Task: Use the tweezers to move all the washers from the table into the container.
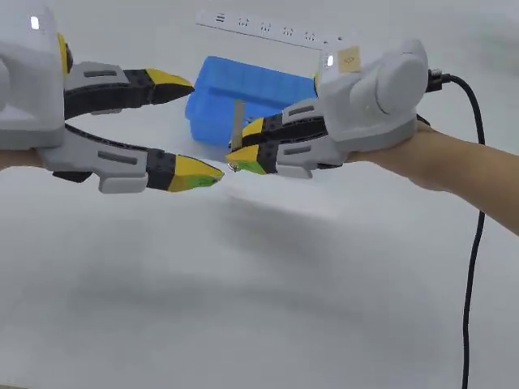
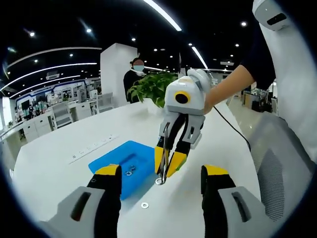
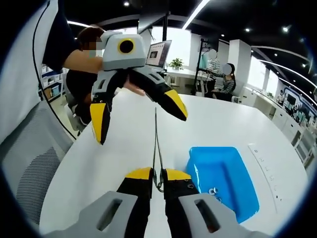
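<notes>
Bright ceiling strip lights [image 2: 163, 15] wash the white bench [image 1: 243, 308] (soft shadows only); head view is motion-blurred, gripper views bend at edges.

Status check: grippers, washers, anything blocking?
Left hand-held gripper open, empty. Right hand-held gripper shut on tweezers, washer seemingly at their tip. Loose washer on table beside blue container. Path looks clear.

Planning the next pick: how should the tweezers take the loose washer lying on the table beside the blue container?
Pinch its rim, one tip of the tweezers through the hole and one outside, coming down from above. The washer lies flat on the table, so its thin edge likely gives no side grip.
</notes>
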`<move>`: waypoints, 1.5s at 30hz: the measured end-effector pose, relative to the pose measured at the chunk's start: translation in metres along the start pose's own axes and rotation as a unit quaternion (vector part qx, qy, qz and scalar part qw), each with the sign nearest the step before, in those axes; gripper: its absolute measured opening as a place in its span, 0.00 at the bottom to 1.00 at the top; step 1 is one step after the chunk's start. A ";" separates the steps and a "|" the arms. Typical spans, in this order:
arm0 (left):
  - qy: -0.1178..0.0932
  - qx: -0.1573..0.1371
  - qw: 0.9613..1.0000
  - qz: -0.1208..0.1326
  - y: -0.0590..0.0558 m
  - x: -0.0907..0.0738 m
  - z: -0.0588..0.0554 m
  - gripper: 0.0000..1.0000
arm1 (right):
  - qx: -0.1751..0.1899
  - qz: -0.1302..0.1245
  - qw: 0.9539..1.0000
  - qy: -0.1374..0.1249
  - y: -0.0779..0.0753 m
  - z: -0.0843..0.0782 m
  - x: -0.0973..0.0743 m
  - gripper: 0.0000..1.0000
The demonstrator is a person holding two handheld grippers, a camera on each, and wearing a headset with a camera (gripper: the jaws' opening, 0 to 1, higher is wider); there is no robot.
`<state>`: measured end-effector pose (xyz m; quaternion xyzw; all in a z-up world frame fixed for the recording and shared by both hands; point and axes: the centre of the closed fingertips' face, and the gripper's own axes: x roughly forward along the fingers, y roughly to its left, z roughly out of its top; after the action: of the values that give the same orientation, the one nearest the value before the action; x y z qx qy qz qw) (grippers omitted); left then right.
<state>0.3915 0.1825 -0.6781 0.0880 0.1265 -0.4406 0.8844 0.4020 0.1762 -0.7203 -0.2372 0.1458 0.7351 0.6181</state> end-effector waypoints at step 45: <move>-0.022 -0.033 0.996 0.082 0.003 -0.009 0.004 1.00 | 0.063 -0.103 0.993 0.009 -0.121 -0.025 0.011 0.09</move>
<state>0.3892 0.1905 -0.6715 0.0593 0.1138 -0.3640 0.9225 0.5230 0.1961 -0.7371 -0.2186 0.1725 0.6549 0.7026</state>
